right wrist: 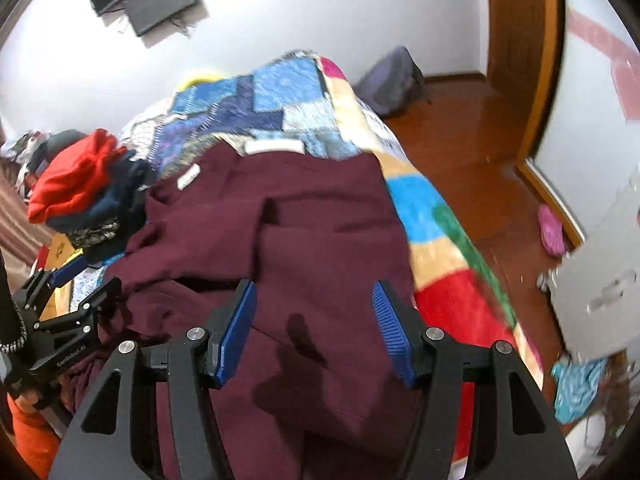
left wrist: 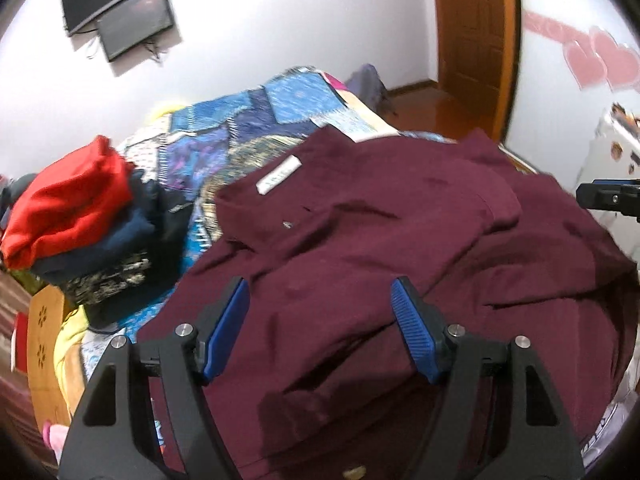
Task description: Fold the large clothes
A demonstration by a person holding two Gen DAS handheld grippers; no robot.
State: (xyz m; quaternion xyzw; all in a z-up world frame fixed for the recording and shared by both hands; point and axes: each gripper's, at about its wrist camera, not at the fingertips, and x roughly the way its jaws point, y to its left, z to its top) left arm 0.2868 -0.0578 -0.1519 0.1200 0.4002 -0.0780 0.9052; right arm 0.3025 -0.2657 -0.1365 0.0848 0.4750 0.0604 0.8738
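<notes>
A maroon shirt [left wrist: 400, 240] lies rumpled and partly folded on the bed, over a patchwork quilt [left wrist: 248, 128], its white neck label [left wrist: 279, 176] facing up. The left gripper [left wrist: 320, 300] and right gripper [right wrist: 314, 304] hover above it, jaws parted wide and holding nothing. A stack of folded clothes [left wrist: 92, 232], red on top, sits beside the shirt.

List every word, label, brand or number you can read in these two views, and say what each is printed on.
"GenRobot.AI": white lettering on the black body of the left tongs, seen from the right wrist view.
White sewn-in label inside the collar of the maroon cotton shirt: print too blurred to read.
White rectangular tag at the shirt's far edge: unreadable.
</notes>
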